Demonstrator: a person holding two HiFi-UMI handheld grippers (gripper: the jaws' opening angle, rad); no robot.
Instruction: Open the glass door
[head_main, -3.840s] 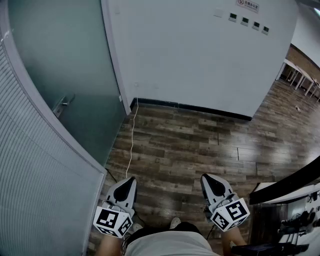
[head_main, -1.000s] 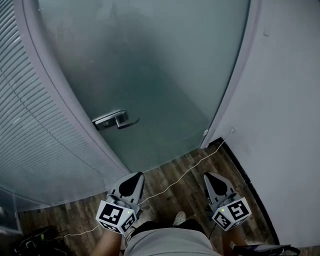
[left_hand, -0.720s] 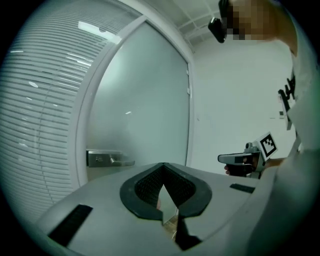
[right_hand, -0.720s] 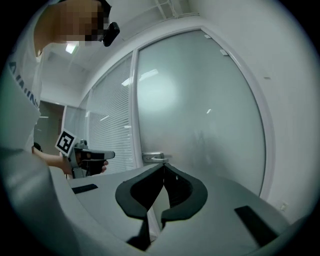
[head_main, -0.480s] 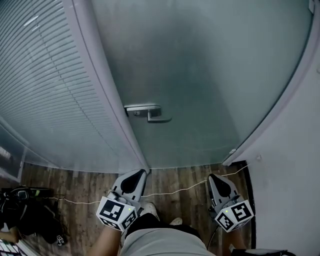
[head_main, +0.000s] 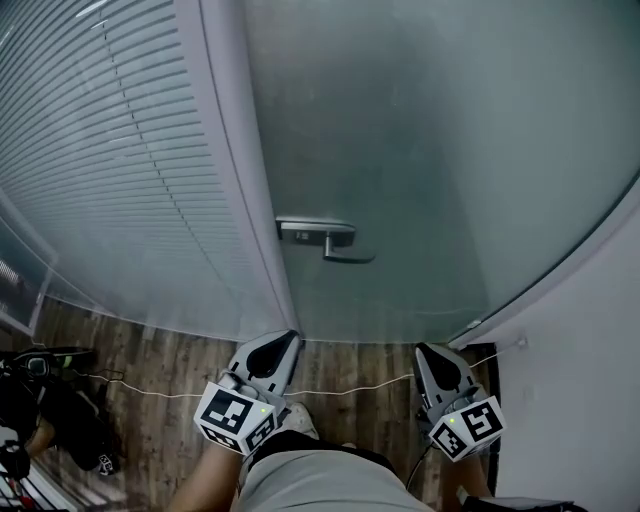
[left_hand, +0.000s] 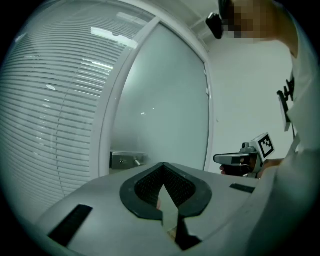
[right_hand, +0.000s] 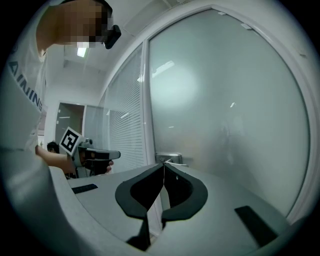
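Dim, cool greenish light fills every view, pale reflections glinting as soft streaks on the frosted glass door (right_hand: 225, 110) and the slatted blinds (left_hand: 55, 100), while both gripper views bulge into black fisheye corners and the near-left floor (head_main: 160, 400) smears.

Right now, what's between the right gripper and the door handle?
Nothing. In the right gripper view, the right gripper, shut, faces the door handle across bare air.

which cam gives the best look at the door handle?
Head view: the door handle shows whole, plate and lever, against the frosted glass door. Left gripper view shows only its plate, small and partly cut off. Right gripper view shows just a sliver of it, mostly blocked.
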